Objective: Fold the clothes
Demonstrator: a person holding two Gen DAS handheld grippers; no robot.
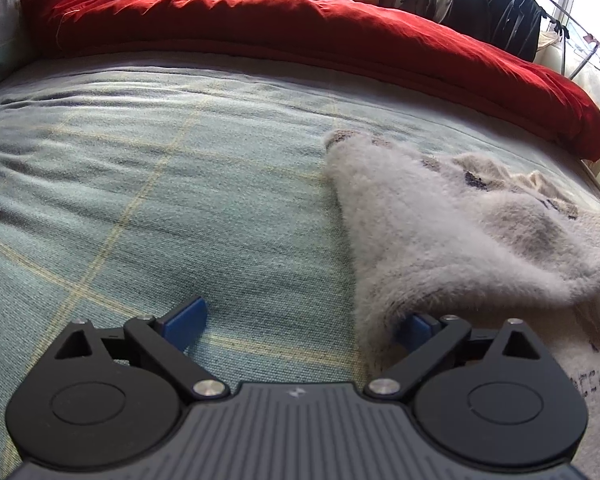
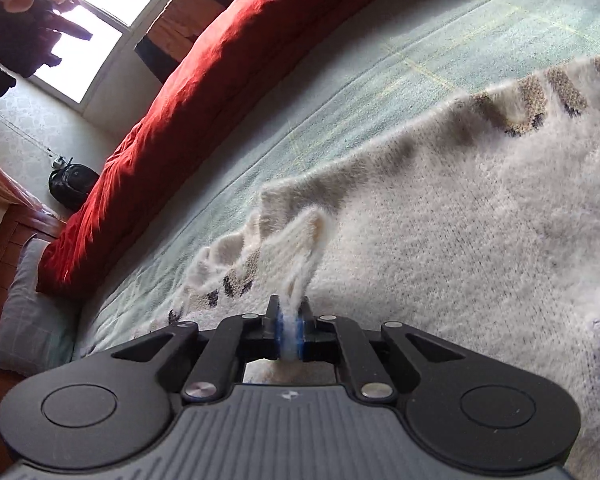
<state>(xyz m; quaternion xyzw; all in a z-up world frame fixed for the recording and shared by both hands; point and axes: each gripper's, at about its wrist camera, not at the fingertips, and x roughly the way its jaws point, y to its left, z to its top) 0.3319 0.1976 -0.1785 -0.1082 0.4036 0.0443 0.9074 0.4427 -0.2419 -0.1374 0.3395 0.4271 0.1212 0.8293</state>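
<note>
- Fluffy cream knit sweater with brown-black pattern (image 2: 460, 220) lies rumpled on the pale green woven bed cover (image 1: 160, 180).
- Right claw (image 2: 289, 326) pinches a sweater edge fold.
- Left claw (image 1: 300, 326) spread wide; its right blue pad partly buried in fuzz.
- Crumpled red duvet (image 1: 300, 28) behind.

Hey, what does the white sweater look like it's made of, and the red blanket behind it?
The white sweater looks like a fuzzy knit, perhaps wool or acrylic: long fluffy nap, visible stitch rows and woven-in brown pattern. The red blanket looks like matte woven cotton over padding: fine creases, no sheen, puffy bulk. Fibre content can't be confirmed by sight.
</note>
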